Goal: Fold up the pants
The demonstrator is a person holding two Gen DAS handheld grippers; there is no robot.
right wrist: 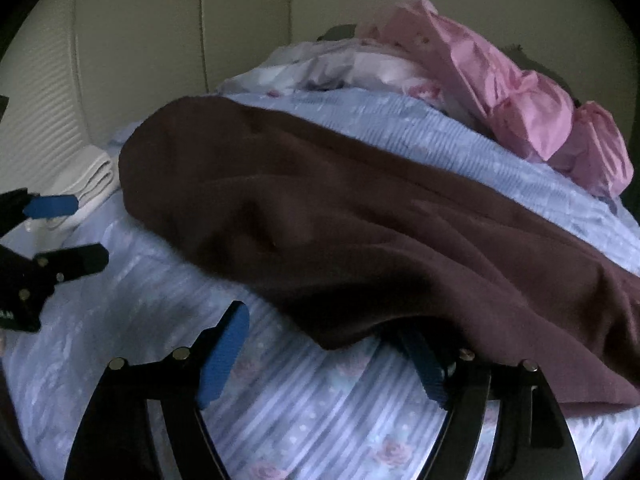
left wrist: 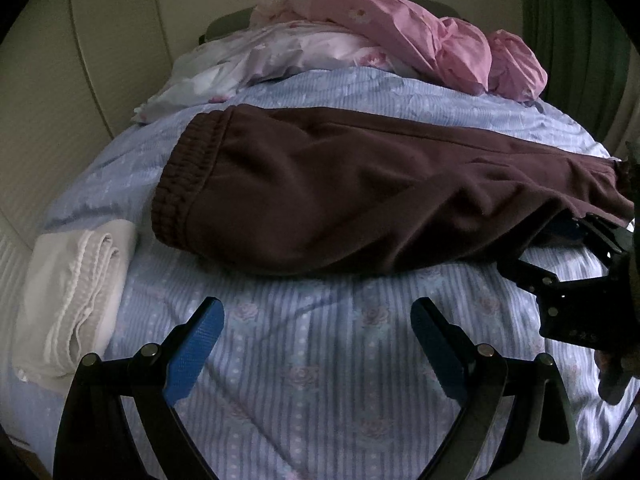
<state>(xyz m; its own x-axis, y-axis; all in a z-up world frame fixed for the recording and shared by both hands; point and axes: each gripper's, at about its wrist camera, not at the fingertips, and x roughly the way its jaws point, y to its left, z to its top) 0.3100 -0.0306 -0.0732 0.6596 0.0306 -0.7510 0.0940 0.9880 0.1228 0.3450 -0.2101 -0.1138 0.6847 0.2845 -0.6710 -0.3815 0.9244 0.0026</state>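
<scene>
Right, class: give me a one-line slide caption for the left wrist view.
Open left gripper above striped bedspread, dark pants lying flat beyond.

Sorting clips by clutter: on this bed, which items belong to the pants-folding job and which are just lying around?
Part of the job:
- maroon pants, laid across the bed
- left gripper, open over bare bedspread
- right gripper, open, one finger under the pants' edge

Just lying about:
- folded white cloth
- pink garment
- white floral bedding
- blue striped bedspread
</scene>
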